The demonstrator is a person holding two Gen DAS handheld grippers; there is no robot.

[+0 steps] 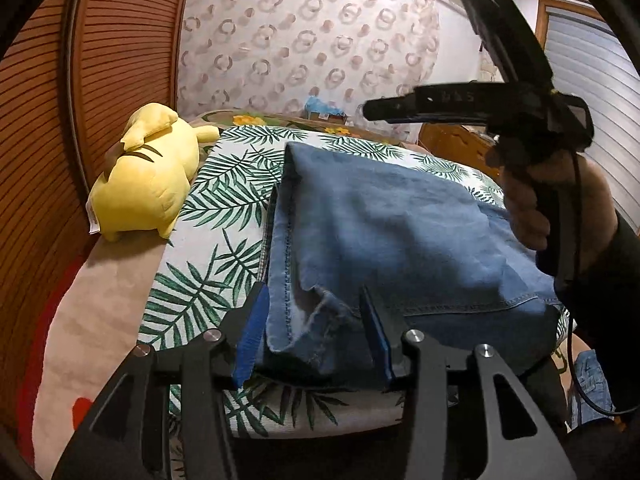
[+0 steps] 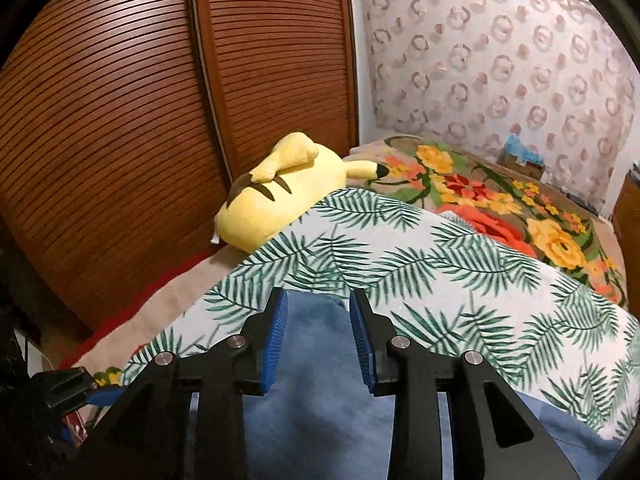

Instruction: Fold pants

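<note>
Blue denim pants (image 1: 384, 232) lie folded on a leaf-print cloth (image 1: 224, 200) over the bed. In the left wrist view my left gripper (image 1: 316, 316) is open. The frayed hem end of the pants lies between its blue pads (image 1: 252, 332), and neither pad presses on it. In the right wrist view my right gripper (image 2: 318, 316) is open over the far folded end of the pants (image 2: 312, 344), denim showing in the gap. The left wrist view also shows the right gripper (image 1: 370, 110) from the side, held by a hand (image 1: 528, 208) above the pants.
A yellow plush toy (image 1: 144, 184) lies at the left of the leaf-print cloth, close to slatted wooden doors (image 2: 120, 120). A flowered blanket (image 2: 520, 208) covers the bed beyond. A wooden piece of furniture (image 1: 452, 148) stands at the far right. Patterned wallpaper lines the back wall.
</note>
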